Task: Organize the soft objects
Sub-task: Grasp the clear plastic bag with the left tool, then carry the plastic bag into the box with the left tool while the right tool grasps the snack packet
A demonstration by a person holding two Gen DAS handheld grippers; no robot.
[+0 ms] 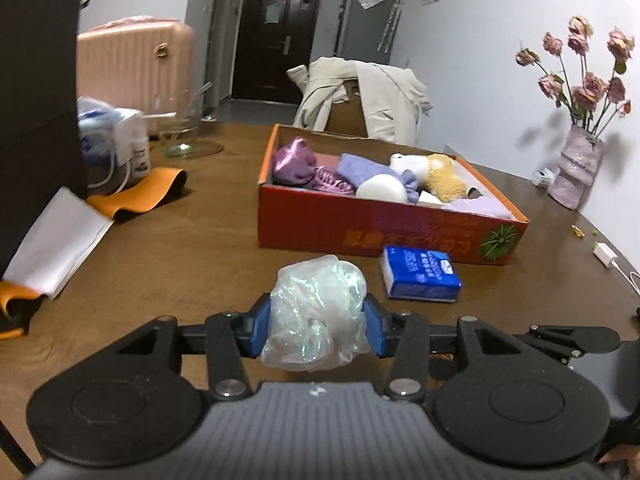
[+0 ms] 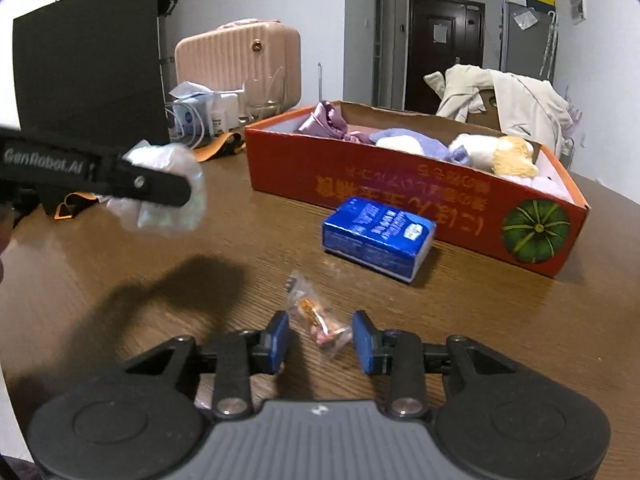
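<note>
Two low wrist views toward box (image 1: 372, 228)

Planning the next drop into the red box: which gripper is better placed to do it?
Left. The left gripper already clamps the crumpled plastic bag, facing the red box. The right gripper only straddles a small wrapped snack on the table, pads apparently not touching it.

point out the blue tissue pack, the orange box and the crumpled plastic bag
blue tissue pack (image 2: 378, 232), right wrist view, top face
orange box (image 1: 360, 224), left wrist view, front wall
crumpled plastic bag (image 1: 318, 312), left wrist view, middle
</note>
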